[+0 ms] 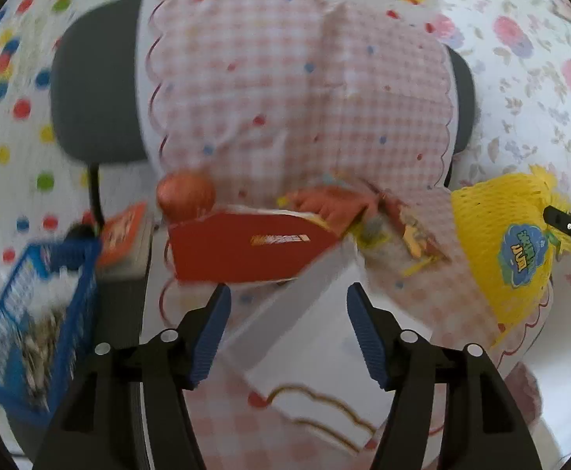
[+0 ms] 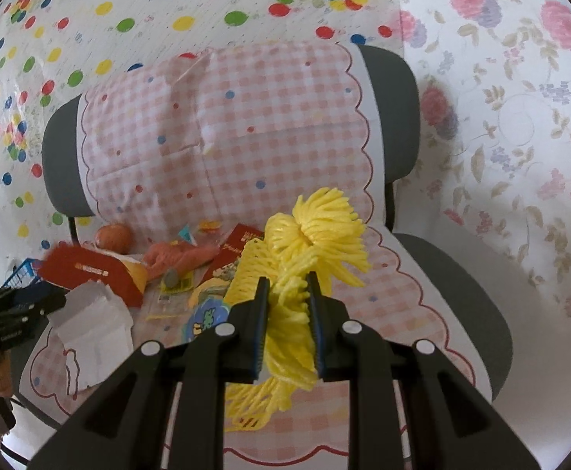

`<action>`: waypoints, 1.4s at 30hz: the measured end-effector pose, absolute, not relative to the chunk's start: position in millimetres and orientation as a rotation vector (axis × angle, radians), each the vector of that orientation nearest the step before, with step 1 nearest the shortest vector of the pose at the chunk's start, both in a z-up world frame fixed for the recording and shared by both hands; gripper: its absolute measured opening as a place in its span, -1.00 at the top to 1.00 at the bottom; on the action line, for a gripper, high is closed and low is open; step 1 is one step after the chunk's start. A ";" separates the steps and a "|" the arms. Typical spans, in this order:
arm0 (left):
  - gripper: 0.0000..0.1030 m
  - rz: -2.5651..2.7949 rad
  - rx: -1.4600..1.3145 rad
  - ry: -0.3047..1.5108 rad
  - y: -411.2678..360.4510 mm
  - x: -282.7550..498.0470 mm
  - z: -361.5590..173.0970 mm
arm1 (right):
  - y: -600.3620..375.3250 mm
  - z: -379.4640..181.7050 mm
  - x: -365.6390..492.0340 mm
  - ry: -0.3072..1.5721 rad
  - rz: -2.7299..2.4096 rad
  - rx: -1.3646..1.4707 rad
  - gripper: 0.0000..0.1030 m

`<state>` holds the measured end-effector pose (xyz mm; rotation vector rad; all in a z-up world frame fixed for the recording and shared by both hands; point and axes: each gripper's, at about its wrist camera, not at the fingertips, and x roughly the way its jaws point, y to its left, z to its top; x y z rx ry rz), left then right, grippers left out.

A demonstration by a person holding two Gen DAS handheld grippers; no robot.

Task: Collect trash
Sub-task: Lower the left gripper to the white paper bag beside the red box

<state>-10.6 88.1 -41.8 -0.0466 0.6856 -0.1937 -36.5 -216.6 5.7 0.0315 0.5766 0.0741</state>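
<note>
The left claw [image 1: 289, 331] stands apart, gripping nothing, with a white paper box [image 1: 316, 313] lying between its 2 fingers on the chair seat. The right claw [image 2: 287, 327] is clamped on a yellow foam net [image 2: 316, 235], right of that box.

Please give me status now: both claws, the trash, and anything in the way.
Left claw open over white paper scrap, not gripping. Right claw shut on yellow foam net. Red carton, wrappers and onion remain on chair seat. Nothing blocking.
</note>
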 end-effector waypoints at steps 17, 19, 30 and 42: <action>-0.22 -0.204 -0.084 0.849 111.5 26.3 -96.5 | -207.0 -0.6 -44.5 0.595 0.083 0.011 0.64; 0.04 -0.218 -0.104 0.843 114.7 28.3 -93.1 | -207.1 -0.4 -46.0 0.594 0.082 0.010 0.64; 0.98 -0.286 -0.080 0.659 101.3 -23.3 -50.3 | -207.8 -0.3 -46.8 0.590 0.084 0.008 0.64; 0.99 -0.024 -0.039 0.403 90.6 -31.7 -0.6 | -206.1 9.6 -54.9 0.556 0.081 -0.011 0.64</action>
